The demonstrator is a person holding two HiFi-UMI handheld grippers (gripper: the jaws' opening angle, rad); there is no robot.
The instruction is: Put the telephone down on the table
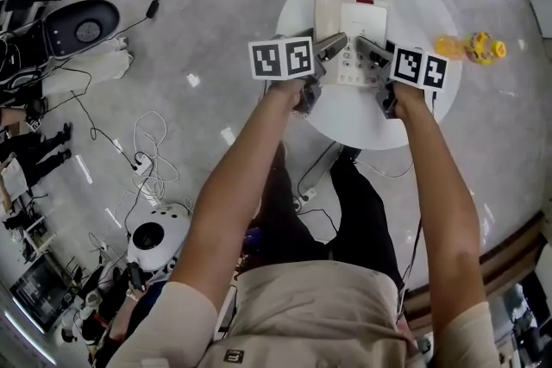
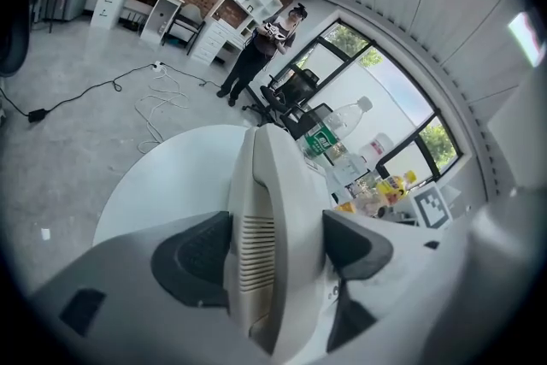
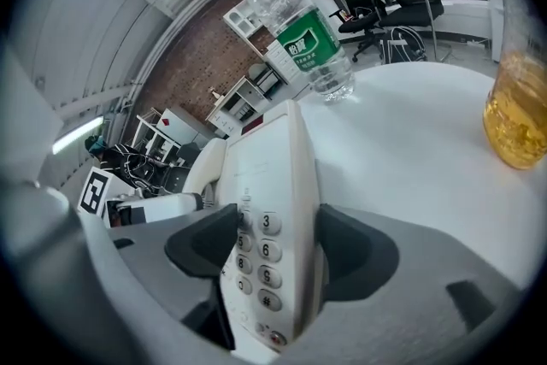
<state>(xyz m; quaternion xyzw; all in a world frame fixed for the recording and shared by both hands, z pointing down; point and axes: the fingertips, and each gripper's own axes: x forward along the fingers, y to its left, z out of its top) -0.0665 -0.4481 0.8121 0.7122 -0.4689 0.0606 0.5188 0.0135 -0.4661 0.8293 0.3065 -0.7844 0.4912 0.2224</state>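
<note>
Counter surface first: the round white counter (image 1: 345, 121) is bare along its near edge and across its middle, which is probably why the load is brought there. Over that middle, toward the far edge, is the cream push-button telephone (image 1: 358, 34), handset in its cradle, low over the top; whether its base already touches I cannot tell. It is carried from both sides, likely to keep it level and the handset seated. The left hand-held gripper (image 2: 278, 248) is clamped on the handset side, and the right hand-held gripper (image 3: 275, 248) on the keypad side, pads pressed to the casing. At the far edge stands a clear plastic water bottle with a green label (image 3: 299, 34), just beyond the telephone and near enough to be knocked by a forward slide. A clear cup of amber liquid (image 3: 515, 111) sits near the right edge, apart from the telephone.
</note>
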